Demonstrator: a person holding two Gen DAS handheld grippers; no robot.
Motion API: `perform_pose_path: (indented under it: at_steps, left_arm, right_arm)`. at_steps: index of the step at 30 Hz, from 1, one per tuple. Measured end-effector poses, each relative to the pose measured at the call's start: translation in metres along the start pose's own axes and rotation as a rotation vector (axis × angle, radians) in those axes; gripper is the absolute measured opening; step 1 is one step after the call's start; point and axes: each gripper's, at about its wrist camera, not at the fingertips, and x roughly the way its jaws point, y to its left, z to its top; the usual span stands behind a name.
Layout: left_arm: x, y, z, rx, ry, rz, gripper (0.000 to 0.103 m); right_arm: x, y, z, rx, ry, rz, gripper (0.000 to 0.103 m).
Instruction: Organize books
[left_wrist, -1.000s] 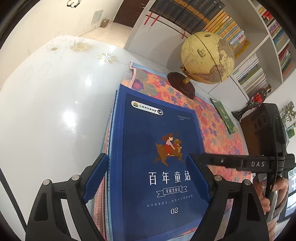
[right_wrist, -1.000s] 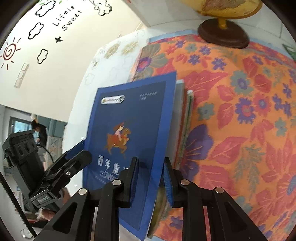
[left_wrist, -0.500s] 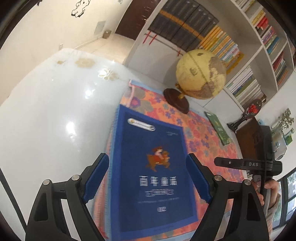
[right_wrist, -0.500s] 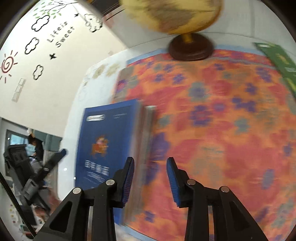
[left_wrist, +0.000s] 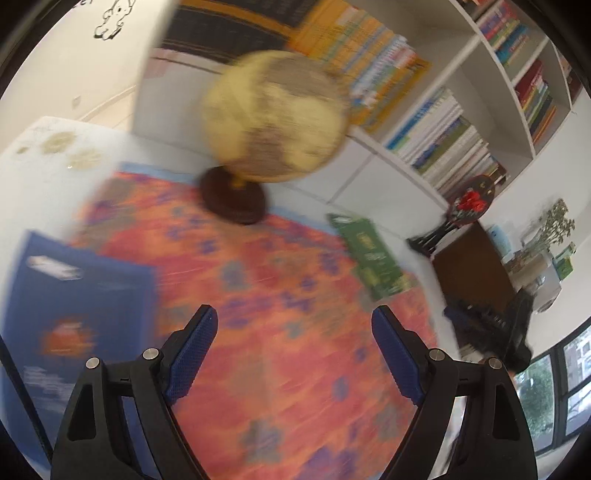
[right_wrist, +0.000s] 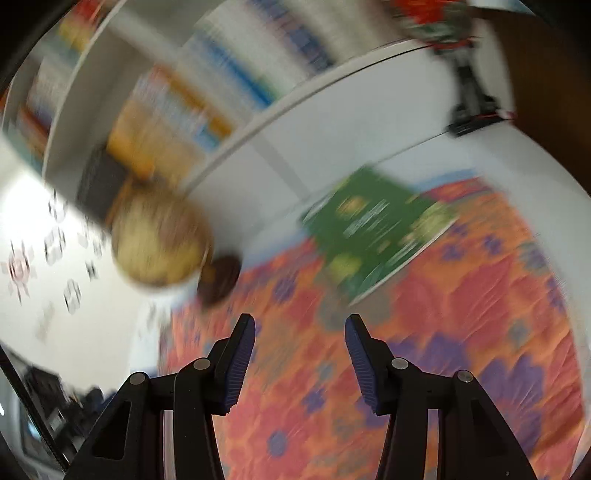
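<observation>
On the orange flowered cloth (left_wrist: 295, 369) lies a green book (right_wrist: 373, 236), flat, near the far edge and close to the white bookshelf (left_wrist: 461, 122). At the left of the left wrist view a blue book (left_wrist: 74, 295) lies on the same cloth, well apart from the green one. Between them stands a yellow globe (left_wrist: 273, 118) on its dark round base. The left gripper (left_wrist: 294, 328) is spread wide with nothing between its jaws. The right gripper (right_wrist: 300, 332) is opening, also empty. Both views are blurred.
</observation>
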Motion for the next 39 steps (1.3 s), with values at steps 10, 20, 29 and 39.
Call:
perform_pose_path:
  at_steps: [10,20,29,39]
  left_arm:
    - [0.162,-0.119,-0.019,0.062,0.020,-0.030,0.084]
    - [0.271,-0.142,-0.046,0.179,0.081,0.048,0.084]
    - [0.282,-0.170,-0.064,0.388,0.112,0.048,0.090]
    - [0.280,-0.167,-0.060,0.335,0.112,-0.002,0.092]
  right_arm:
    - [0.053,-0.084,0.054,0.085,-0.104,-0.078,0.049]
    - [0.102,-0.121,0.062,-0.028,-0.088,-0.217,0.048]
    - [0.109,-0.106,0.058,-0.126,-0.037,-0.193,0.050]
    - [0.114,-0.095,0.049,-0.235,0.030,-0.110,0.053]
